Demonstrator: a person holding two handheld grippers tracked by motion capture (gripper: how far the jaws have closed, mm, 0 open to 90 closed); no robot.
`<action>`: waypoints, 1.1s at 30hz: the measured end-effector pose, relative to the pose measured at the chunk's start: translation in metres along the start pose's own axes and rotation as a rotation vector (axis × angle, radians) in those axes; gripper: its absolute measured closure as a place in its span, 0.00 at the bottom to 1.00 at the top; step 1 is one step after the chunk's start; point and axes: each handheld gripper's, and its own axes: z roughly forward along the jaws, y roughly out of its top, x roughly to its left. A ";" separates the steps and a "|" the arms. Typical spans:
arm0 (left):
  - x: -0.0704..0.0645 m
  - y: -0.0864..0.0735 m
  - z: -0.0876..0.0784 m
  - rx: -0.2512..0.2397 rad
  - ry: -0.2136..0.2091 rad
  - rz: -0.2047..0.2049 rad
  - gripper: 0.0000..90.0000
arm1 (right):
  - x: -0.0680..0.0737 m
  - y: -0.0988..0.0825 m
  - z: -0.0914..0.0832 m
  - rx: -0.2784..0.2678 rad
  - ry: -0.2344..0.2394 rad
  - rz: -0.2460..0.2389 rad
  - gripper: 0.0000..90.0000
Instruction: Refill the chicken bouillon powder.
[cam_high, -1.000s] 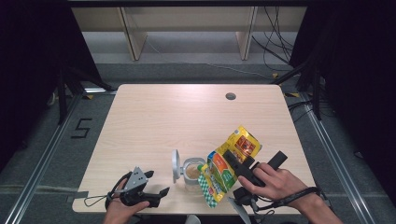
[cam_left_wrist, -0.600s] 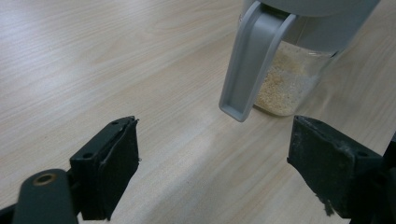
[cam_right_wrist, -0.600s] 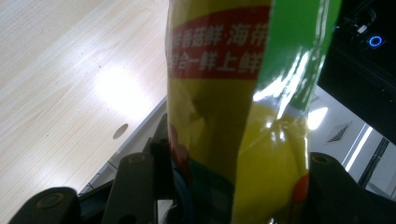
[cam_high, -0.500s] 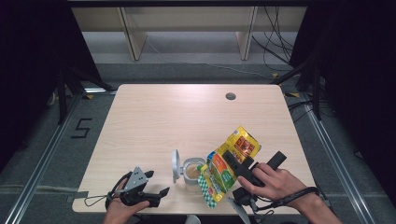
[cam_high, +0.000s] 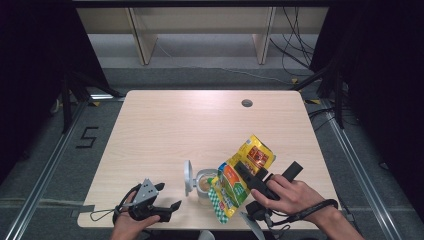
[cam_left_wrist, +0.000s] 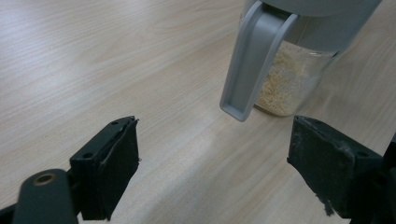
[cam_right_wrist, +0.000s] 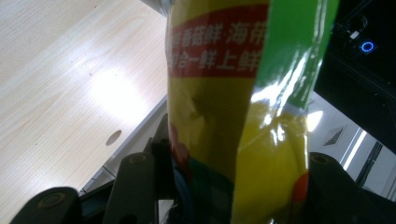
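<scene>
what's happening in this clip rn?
A person is working at a wooden table with a gripper in each hand. The right gripper is shut on a yellow-green seasoning packet, tipped over a small open jar of pale granules, its grey lid flipped up. The left gripper sits on the table near the jar, jaws open and holding nothing.

The person's left hand (cam_high: 131, 220) rests low at the near edge, wrapped around the left gripper (cam_high: 167, 209), which lies about level and points toward the right; its jaws stand wide apart with nothing between them. The right hand (cam_high: 287, 192) sits higher, knuckles up, forearm coming in from the lower right corner. The right gripper (cam_high: 239, 169) angles up and to the left, jaws part-way closed and clamped.
</scene>
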 end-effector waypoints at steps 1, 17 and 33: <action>0.000 0.000 0.000 0.004 0.001 0.004 0.17 | 0.003 0.001 0.000 -0.005 -0.010 0.042 0.63; 0.000 0.000 0.000 0.006 0.001 -0.001 0.17 | 0.012 -0.006 -0.012 0.007 -0.013 0.048 0.64; 0.002 0.001 -0.001 -0.001 0.000 0.019 0.17 | 0.011 -0.004 -0.016 0.005 -0.003 0.027 0.64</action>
